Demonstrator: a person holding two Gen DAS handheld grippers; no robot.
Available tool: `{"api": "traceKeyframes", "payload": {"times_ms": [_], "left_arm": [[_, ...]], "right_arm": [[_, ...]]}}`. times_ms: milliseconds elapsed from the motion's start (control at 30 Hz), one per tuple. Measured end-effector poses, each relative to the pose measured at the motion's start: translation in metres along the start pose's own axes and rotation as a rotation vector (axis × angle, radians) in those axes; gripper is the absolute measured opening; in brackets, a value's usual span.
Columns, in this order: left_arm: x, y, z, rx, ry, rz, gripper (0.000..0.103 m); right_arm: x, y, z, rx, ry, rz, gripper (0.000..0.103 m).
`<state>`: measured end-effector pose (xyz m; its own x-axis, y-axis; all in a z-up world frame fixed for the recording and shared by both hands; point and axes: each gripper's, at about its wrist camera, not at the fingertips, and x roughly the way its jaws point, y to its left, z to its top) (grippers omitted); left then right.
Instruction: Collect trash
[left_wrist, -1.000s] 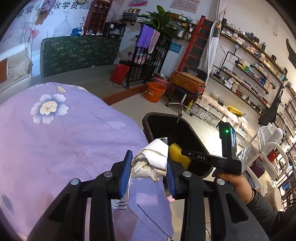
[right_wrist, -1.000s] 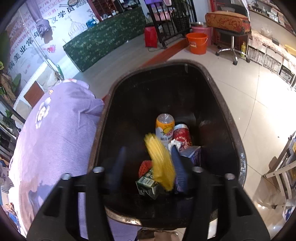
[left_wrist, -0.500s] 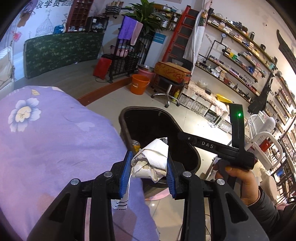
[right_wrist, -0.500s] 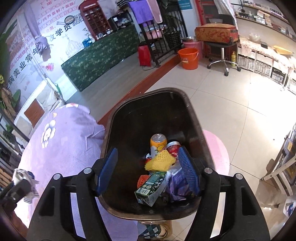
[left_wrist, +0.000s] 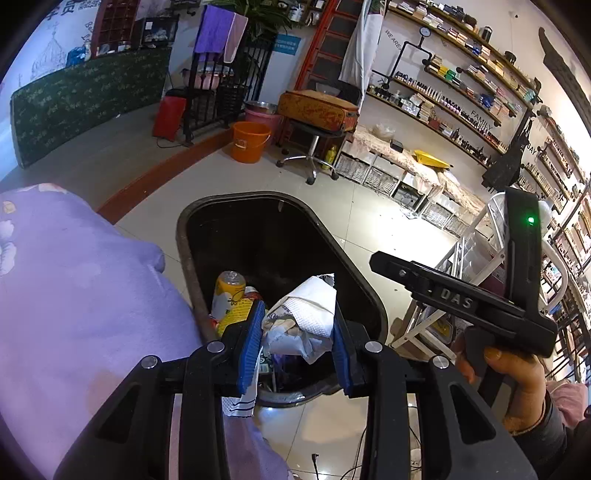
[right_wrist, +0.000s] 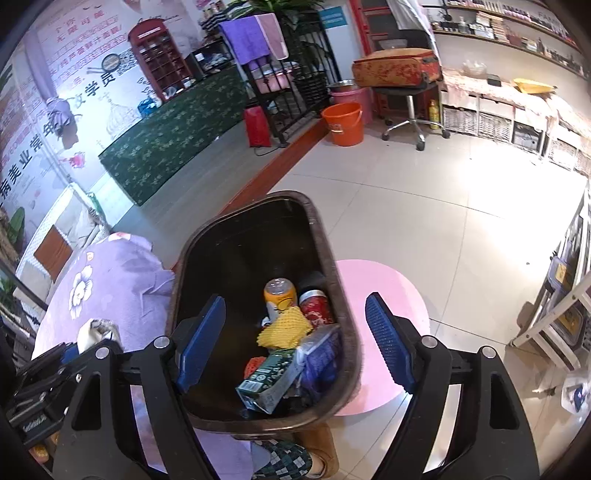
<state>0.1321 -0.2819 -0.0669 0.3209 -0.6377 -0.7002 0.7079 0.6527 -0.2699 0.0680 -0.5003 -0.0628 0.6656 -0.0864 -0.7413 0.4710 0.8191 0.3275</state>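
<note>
Moved over bin (left_wrist: 192, 273) w/ tissue wad (left_wrist: 306, 321): L gripper (left_wrist: 295, 345) clenching it; R gripper (right_wrist: 295, 343) released, tile floor (right_wrist: 424, 206).

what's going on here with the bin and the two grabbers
A person is clearing trash into a black bin beside a table with a purple cloth. The left gripper is shut on a crumpled paper wad and holds it over the bin's near edge, not yet dropped. The right gripper is open and empty above the bin, where a yellow foam net, two cans and a green carton already lie.
</note>
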Motion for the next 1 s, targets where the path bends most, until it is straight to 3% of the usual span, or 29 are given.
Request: {"api": "traceKeyframes", "payload": {"times_ms": [367,467,533,600,767,1000], "left_arm": [[0.033,-0.003,0.010,0.016,0.062,0.030,0.036],[0.034,-0.001,0.011,0.009,0.058,0.057,0.057],[0.028,-0.001,0.010,-0.002,0.023,0.060,0.082],[0.018,-0.002,0.009,-0.015,-0.024,0.066,0.091],[-0.003,-0.004,0.010,-0.015,-0.082,0.062,0.096],[-0.037,0.009,-0.003,-0.040,-0.163,0.119,0.097]], "right_arm": [[-0.003,-0.020,0.000,0.038,-0.006,-0.025,0.079],[-0.002,-0.020,-0.001,0.040,-0.003,-0.029,0.079],[-0.001,-0.018,-0.001,0.040,0.002,-0.030,0.080],[-0.001,-0.017,-0.001,0.040,0.003,-0.029,0.081],[-0.004,-0.008,-0.002,0.019,-0.005,-0.018,0.085],[-0.014,0.028,-0.010,-0.092,-0.067,-0.031,0.093]]}}
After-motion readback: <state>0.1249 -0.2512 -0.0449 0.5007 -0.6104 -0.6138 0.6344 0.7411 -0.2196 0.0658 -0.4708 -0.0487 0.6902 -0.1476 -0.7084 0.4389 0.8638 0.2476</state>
